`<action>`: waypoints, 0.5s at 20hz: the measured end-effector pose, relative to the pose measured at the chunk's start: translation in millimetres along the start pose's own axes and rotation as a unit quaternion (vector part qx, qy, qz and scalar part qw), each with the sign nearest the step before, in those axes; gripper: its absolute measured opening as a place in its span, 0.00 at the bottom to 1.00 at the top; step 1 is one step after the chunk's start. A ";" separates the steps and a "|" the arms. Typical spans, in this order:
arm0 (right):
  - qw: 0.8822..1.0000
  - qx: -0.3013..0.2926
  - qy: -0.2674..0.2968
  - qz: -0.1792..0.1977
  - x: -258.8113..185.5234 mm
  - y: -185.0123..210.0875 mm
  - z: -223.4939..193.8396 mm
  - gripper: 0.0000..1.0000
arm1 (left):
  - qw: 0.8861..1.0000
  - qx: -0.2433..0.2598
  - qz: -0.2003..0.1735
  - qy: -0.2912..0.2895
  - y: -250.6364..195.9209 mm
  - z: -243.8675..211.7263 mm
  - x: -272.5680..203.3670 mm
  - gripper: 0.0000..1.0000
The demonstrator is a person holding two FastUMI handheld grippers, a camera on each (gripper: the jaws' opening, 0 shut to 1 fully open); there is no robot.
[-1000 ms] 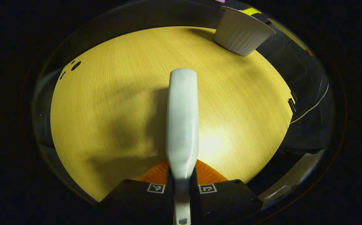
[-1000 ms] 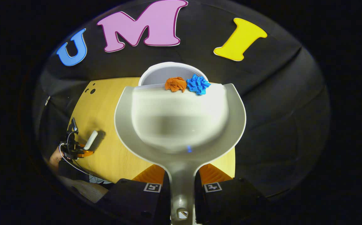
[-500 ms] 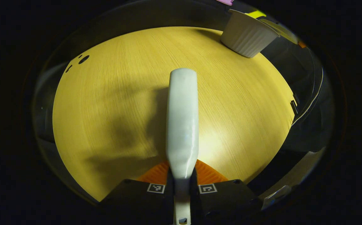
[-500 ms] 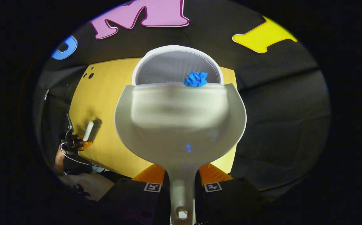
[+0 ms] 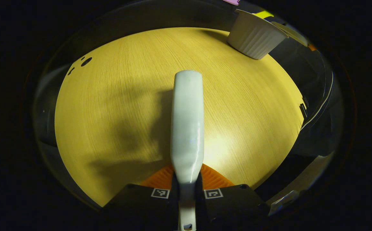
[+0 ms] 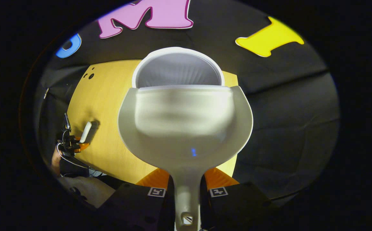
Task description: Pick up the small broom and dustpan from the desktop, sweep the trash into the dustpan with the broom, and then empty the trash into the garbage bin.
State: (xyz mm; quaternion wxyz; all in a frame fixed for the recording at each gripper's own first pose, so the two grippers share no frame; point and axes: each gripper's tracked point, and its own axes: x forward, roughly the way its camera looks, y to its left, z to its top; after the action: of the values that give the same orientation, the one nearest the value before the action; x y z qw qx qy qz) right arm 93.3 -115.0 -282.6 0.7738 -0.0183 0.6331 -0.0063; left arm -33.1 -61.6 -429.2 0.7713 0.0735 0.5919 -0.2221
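- Left gripper view: the left tongs (image 5: 186, 192) are gripping the broom (image 5: 187, 122) by its handle, both fingers pressed against it with no gap showing. The broom's pale body is reaching forward over the yellow wooden surface (image 5: 115, 106), casting a shadow to its left; I cannot tell whether it is touching the wood.
- Left gripper view: the white ribbed garbage bin (image 5: 255, 37) is standing at the far right edge of the surface, well apart from the broom. No scraps are lying on the wood visible here.
- Right gripper view: the right tongs (image 6: 187, 192) are clamping the dustpan (image 6: 186, 125) by its narrow handle, both fingers closed tight on it. The pan is tipping forward with its front lip lying over the near rim of the garbage bin (image 6: 177, 65).
- Right gripper view: the pan's floor is looking bare, and the part of the bin's inside that is showing is looking bare too; the bottom of the bin is hidden behind the pan's lip.
- Right gripper view: the left tongs (image 6: 76, 144), far off at the left, are holding the broom (image 6: 85, 132) low over the surface.
- Judgement: the emptying step is looking finished or nearly so. The next move is probably calling for levelling the pan, drawing it back clear of the bin without knocking the rim, then setting both tools down.
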 end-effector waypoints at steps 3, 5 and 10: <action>0.999 0.000 -0.037 0.025 -20.1 21.0 -2.3 0.34 | 1.000 0.000 0.006 0.002 2.2 -0.9 -3.6 0.25; 0.997 -0.013 -0.061 0.041 -36.7 39.3 -8.8 0.34 | 1.000 0.000 0.012 0.002 2.1 -1.8 -5.1 0.26; 0.992 -0.050 -0.093 0.070 -54.3 89.7 -41.9 0.34 | 1.000 -0.002 0.021 0.004 2.7 -2.9 -7.8 0.25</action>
State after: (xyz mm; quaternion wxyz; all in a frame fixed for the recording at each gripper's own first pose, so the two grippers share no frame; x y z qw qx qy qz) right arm 40.2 -24.5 -241.0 0.8260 -0.0136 0.5577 0.0811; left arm -36.1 -56.0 -423.0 0.7735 0.0850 0.5939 -0.2043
